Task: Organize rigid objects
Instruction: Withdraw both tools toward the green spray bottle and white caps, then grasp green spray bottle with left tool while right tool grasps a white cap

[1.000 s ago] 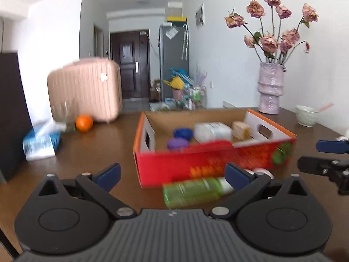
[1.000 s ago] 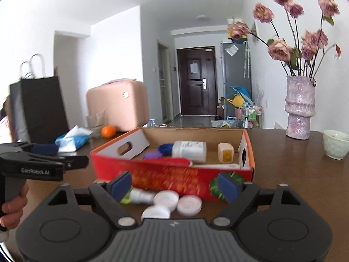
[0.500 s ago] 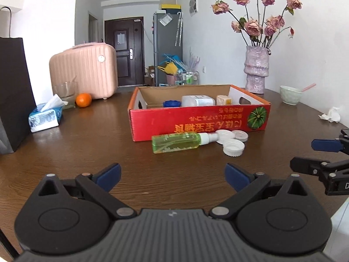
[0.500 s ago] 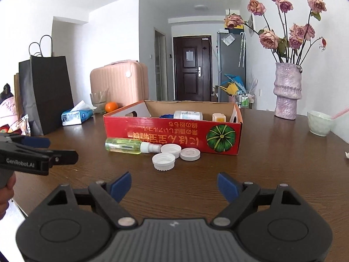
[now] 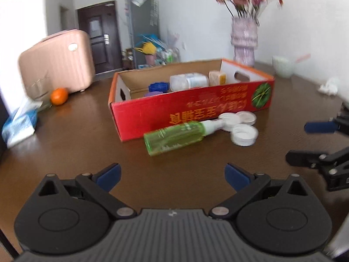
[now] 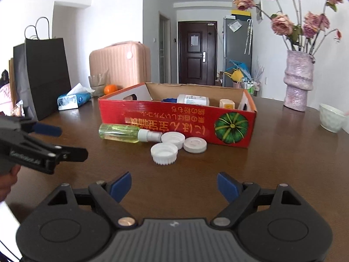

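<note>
A red cardboard box point(image 5: 196, 109) point(image 6: 174, 118) stands on the brown table and holds a white bottle point(image 5: 188, 81) point(image 6: 193, 99), a small yellow box point(image 5: 216, 77) point(image 6: 226, 104) and blue and purple caps point(image 5: 158, 86). In front of it lie a green spray bottle point(image 5: 174, 137) point(image 6: 118, 132) and three white caps point(image 5: 244, 134) point(image 6: 164, 152). My left gripper point(image 5: 172, 175) is open and empty, short of the green bottle. My right gripper point(image 6: 174, 185) is open and empty, short of the white caps.
A pink suitcase point(image 5: 56, 65), an orange point(image 5: 59, 96), a tissue pack point(image 5: 19, 122), a black paper bag point(image 6: 45, 76), a pink vase with dried roses point(image 6: 297, 80) and a white bowl point(image 6: 331, 118) stand around the table's far and side edges.
Both grippers drew back from the box half a second ago and have since moved in toward the bottle and caps. Both stay open and empty.
</note>
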The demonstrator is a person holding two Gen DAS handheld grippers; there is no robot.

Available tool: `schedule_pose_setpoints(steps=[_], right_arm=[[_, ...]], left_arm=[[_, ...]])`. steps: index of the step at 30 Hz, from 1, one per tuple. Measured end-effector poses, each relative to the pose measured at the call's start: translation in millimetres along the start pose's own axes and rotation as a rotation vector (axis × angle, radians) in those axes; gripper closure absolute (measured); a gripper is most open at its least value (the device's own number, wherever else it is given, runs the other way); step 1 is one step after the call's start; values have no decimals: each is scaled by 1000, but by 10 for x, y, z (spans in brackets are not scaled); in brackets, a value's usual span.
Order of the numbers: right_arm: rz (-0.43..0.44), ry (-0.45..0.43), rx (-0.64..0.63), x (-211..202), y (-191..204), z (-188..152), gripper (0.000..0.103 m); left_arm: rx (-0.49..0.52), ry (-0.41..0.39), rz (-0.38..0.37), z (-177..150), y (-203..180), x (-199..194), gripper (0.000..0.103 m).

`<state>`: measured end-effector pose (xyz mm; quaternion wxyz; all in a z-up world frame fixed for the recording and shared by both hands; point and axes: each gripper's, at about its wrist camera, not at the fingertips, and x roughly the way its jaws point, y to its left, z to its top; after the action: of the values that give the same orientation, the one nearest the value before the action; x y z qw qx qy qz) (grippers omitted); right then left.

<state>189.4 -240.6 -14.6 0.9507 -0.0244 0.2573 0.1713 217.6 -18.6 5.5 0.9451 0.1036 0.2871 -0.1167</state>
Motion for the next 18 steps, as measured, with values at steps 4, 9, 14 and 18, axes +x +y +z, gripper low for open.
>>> schedule_pose_setpoints(steps=[4, 9, 14, 18], right_arm=[[-7, 52, -15, 343, 36, 182, 19], [4, 127, -42, 756, 67, 324, 31], [15, 143, -38, 910, 35, 379, 40], [33, 135, -37, 850, 17, 354, 63]], left_arm=[[189, 56, -29, 169, 79, 458, 0], [174, 124, -216, 350, 287, 823, 0], [52, 155, -253, 394, 429, 1013, 23], [36, 131, -244, 320, 408, 825, 44]])
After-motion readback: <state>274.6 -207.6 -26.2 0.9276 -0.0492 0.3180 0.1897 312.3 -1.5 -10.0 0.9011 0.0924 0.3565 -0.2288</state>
